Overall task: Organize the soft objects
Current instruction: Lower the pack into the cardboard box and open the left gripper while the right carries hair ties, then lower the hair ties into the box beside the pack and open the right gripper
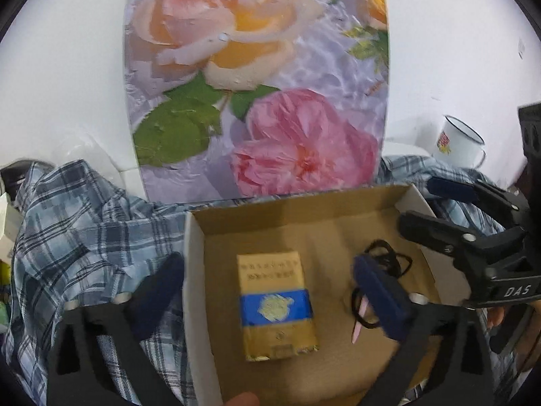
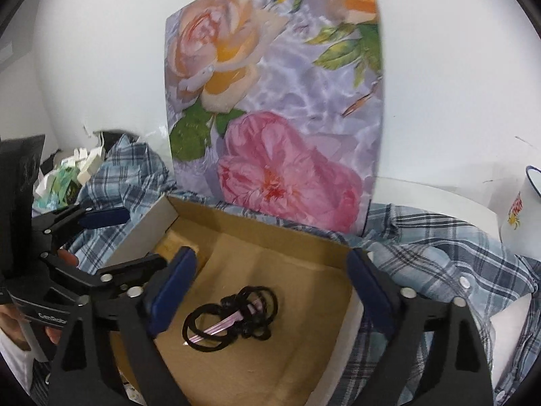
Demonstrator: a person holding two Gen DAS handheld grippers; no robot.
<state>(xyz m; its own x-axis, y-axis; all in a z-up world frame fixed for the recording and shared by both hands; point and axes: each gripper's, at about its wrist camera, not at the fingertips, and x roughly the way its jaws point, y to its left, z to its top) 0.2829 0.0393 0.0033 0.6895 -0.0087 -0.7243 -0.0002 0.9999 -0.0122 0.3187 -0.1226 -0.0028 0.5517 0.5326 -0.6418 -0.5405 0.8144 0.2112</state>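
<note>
Both tongs spread wide, nothing between the pads: left gripper [image 1: 267, 291] straddling the box's left wall, right gripper [image 2: 270, 291] hanging over the hair ties. Cardboard box [image 1: 194, 270] open on a plaid shirt [image 1: 84, 237], flowered panel [image 1: 257, 77] upright behind. Inside: gold-and-blue packet [image 1: 275, 304] at left, black hair ties [image 2: 233, 318] tangled round a pink stick [image 2: 223, 325] at right, both flat on the floor of the box. Looks like a drop-off step just finished; next soft thing probably the shirt. To do well: lift clear of the box walls before swinging out, pinch a thick fold of cloth, avoid snagging the box rim. Left view only: whole packet, white mug [image 1: 461, 142] fully visible at right. Right view only: clutter pile [image 2: 71, 176] far left, shirt buttons, packet mostly hidden behind a finger.
</note>
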